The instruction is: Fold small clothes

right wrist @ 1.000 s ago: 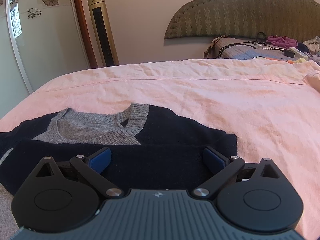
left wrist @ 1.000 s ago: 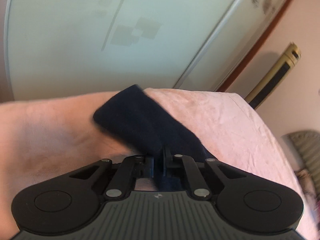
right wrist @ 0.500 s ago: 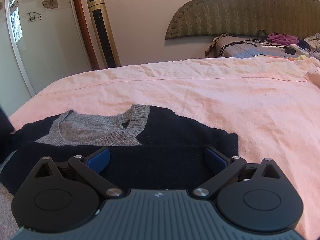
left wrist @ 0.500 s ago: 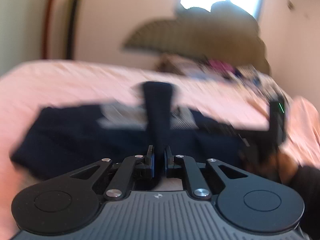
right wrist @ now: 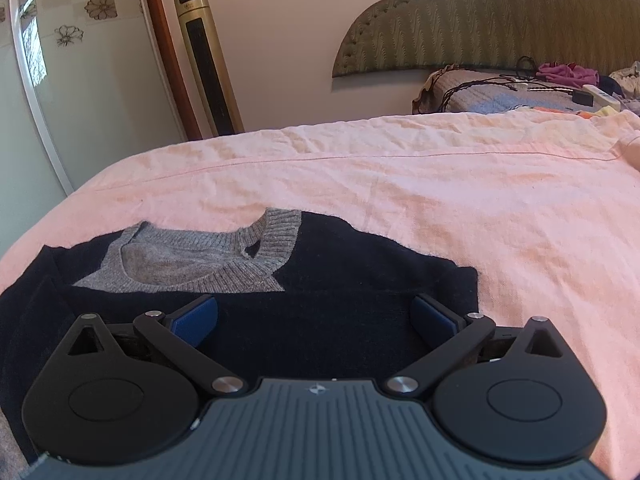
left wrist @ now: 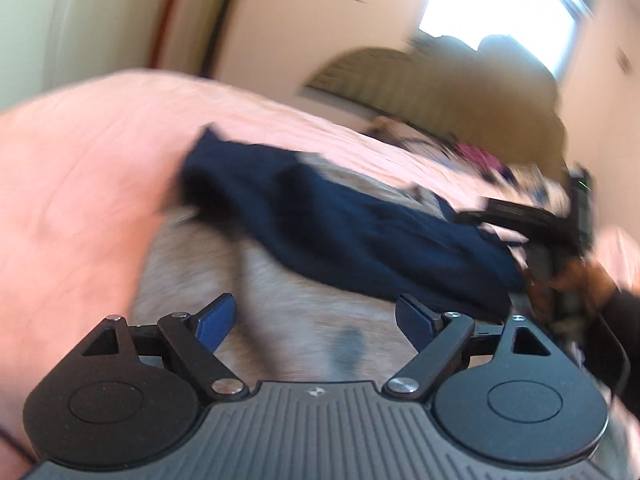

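Left wrist view, blurred by motion: the left tool [left wrist: 316,316] has its blue-padded fingers [left wrist: 214,318] spread wide with nothing between them. It hovers over the grey part of a small navy and grey sweater [left wrist: 352,236] that lies on a bed covered by a pink sheet [left wrist: 80,184]. A navy fold of the sweater lies across the grey knit ahead of the fingertips. At the right edge of this view, the right tool [left wrist: 540,220] shows as a dark shape at the sweater's far side, gripped by a hand [left wrist: 576,276]. A green-brown headboard [left wrist: 400,80] and a bright window [left wrist: 500,12] stand behind the bed.

Right wrist view, sharp: the right tool [right wrist: 316,316] is also wide open and holds nothing, its fingers [right wrist: 434,316] low above the navy cloth. The sweater [right wrist: 340,280] lies flat near the bed's near edge, its grey ribbed V-neck collar [right wrist: 264,256] facing up and a navy sleeve folded across the body just ahead of the fingertips. The pink sheet [right wrist: 440,192] stretches wrinkled beyond it. A gold tower fan [right wrist: 208,60] stands against the wall beside a sliding door with flower decals [right wrist: 80,60]. Under the headboard [right wrist: 500,16] lies a pillow [right wrist: 500,96] with cables and a power strip [right wrist: 600,94] on it.
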A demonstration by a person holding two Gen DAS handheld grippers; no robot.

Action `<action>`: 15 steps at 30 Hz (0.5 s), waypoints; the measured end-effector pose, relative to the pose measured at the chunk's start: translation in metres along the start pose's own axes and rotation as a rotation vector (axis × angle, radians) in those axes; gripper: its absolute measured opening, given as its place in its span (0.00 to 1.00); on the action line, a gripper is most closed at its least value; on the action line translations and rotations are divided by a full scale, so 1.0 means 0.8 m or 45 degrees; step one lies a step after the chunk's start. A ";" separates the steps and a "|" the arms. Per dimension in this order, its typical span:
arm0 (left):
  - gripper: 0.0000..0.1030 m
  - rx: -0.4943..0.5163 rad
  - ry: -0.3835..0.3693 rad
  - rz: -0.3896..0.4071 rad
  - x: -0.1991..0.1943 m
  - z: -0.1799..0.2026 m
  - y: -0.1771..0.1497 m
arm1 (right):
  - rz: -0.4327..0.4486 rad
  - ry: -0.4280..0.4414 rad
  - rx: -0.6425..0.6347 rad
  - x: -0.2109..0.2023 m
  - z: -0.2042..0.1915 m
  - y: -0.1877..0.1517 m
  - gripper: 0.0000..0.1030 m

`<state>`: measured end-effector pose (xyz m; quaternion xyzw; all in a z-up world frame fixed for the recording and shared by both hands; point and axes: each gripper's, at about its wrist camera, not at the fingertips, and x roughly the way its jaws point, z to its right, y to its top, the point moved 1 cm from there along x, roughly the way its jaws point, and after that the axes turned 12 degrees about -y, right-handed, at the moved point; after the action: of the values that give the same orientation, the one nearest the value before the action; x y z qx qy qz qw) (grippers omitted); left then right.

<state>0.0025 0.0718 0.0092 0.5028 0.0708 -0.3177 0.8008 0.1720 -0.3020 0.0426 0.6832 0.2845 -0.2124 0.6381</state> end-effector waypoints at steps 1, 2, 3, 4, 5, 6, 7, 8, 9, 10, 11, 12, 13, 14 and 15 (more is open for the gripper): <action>0.85 -0.036 -0.010 0.015 -0.001 -0.006 0.002 | -0.029 0.013 0.077 -0.009 0.003 0.004 0.99; 0.85 -0.046 -0.005 0.023 0.002 -0.006 0.003 | -0.058 0.078 0.181 -0.021 0.009 0.005 0.99; 0.85 -0.041 -0.001 0.029 0.004 -0.005 0.003 | -0.101 0.190 0.282 -0.033 0.015 0.004 0.99; 0.86 -0.033 0.000 0.032 0.004 -0.003 0.002 | -0.149 0.320 0.366 -0.043 0.019 0.001 0.99; 0.87 -0.024 -0.003 0.031 0.004 -0.002 0.002 | -0.189 0.410 0.420 -0.051 0.021 -0.004 0.99; 0.88 -0.018 -0.006 0.028 0.006 0.000 0.002 | -0.236 0.463 0.448 -0.058 0.020 -0.009 0.99; 0.88 -0.017 -0.009 0.027 0.009 0.000 0.002 | -0.282 0.480 0.442 -0.062 0.017 -0.013 0.98; 0.89 -0.022 -0.013 0.028 0.009 0.000 0.003 | -0.320 0.468 0.422 -0.064 0.014 -0.017 0.96; 0.89 -0.029 -0.017 0.031 0.009 -0.001 0.003 | -0.346 0.436 0.395 -0.065 0.010 -0.022 0.95; 0.89 -0.035 -0.021 0.032 0.009 -0.002 0.003 | -0.359 0.402 0.365 -0.066 0.007 -0.026 0.93; 0.89 -0.040 -0.023 0.034 0.009 -0.003 0.004 | -0.366 0.373 0.336 -0.065 0.004 -0.031 0.92; 0.89 -0.043 -0.024 0.035 0.008 -0.004 0.002 | -0.366 0.358 0.320 -0.066 0.001 -0.035 0.91; 0.89 -0.044 -0.024 0.034 0.008 -0.004 0.002 | -0.357 0.367 0.333 -0.067 -0.001 -0.039 0.91; 0.89 -0.042 -0.023 0.033 0.008 -0.005 0.002 | -0.359 0.391 0.344 -0.068 -0.004 -0.042 0.91; 0.90 -0.040 -0.023 0.032 0.008 -0.004 0.002 | -0.364 0.408 0.341 -0.069 -0.008 -0.043 0.89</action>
<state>0.0090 0.0722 0.0059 0.4882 0.0624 -0.3109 0.8131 0.1075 -0.3016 0.0535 0.7395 0.4451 -0.2252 0.4520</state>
